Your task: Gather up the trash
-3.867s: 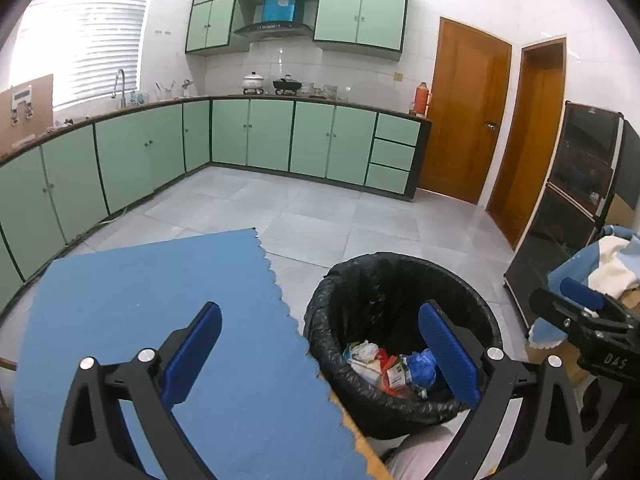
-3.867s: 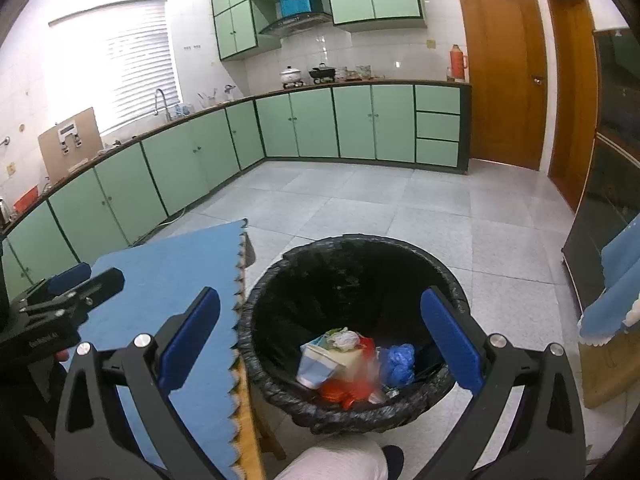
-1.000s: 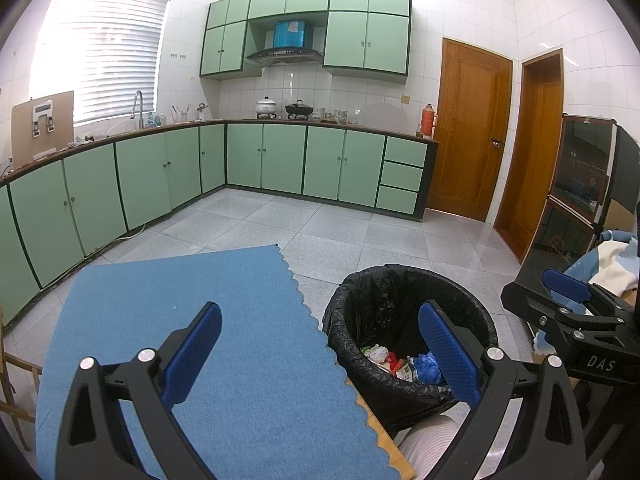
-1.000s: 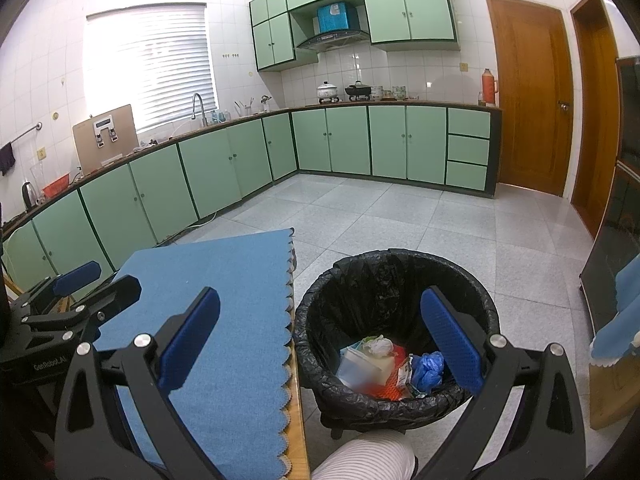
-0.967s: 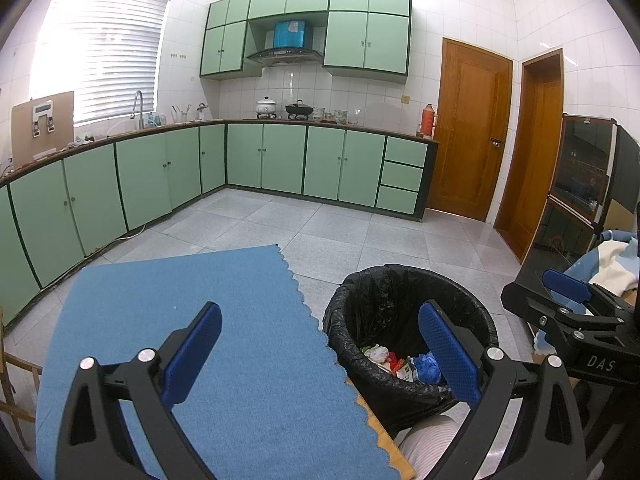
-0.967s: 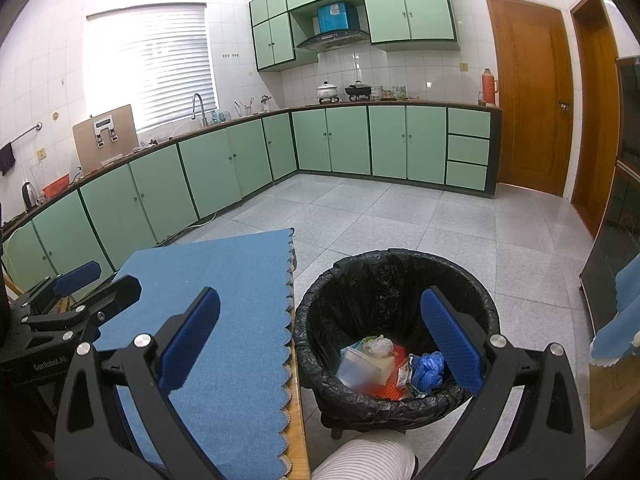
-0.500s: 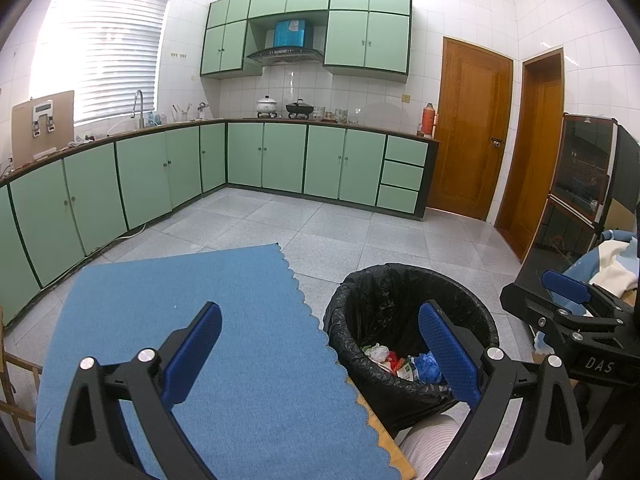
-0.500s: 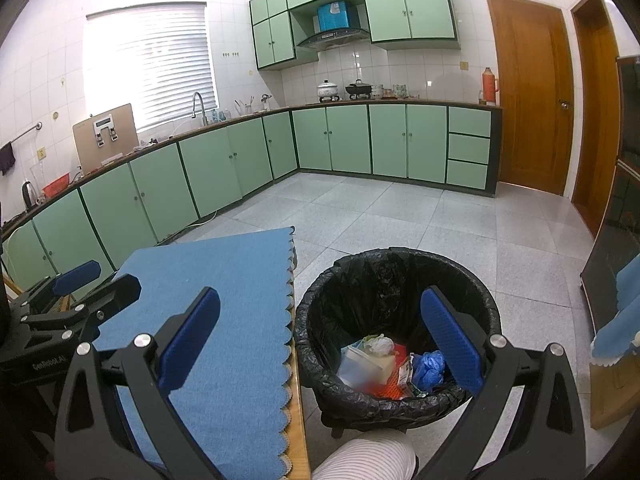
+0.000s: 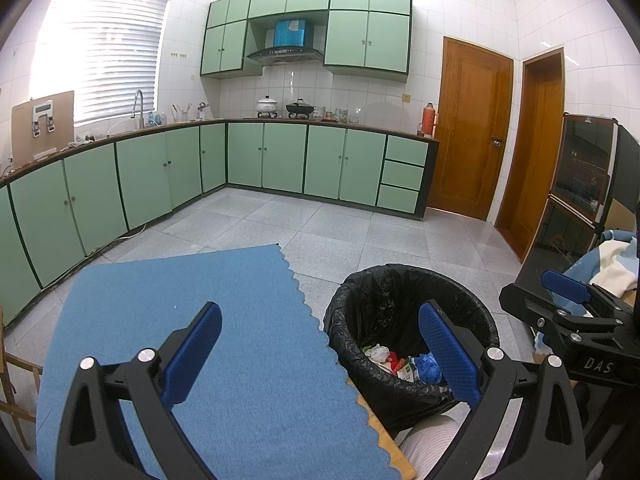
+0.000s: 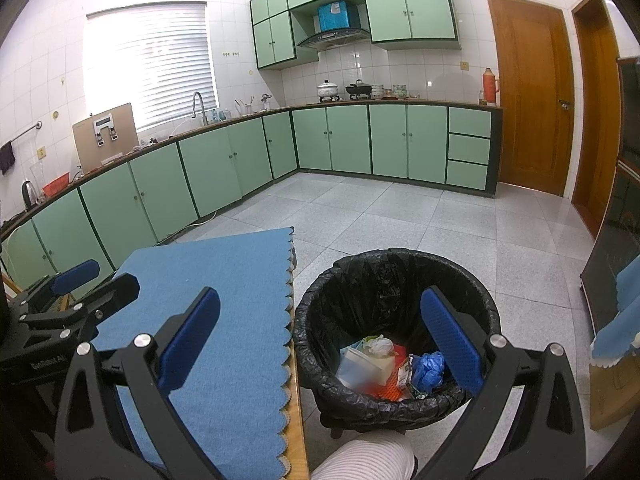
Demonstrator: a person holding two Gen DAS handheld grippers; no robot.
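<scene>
Both grippers have risen — jaws apart, trash (image 10: 384, 364) in bin (image 10: 400, 268) below.

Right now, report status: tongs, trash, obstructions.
Left tongs open, empty. Right tongs open, empty. Trash in the black-lined bin; blue mat bare. Nothing in the way.

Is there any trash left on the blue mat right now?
No, the blue mat is bare, and the trash lies inside the black bin.
</scene>
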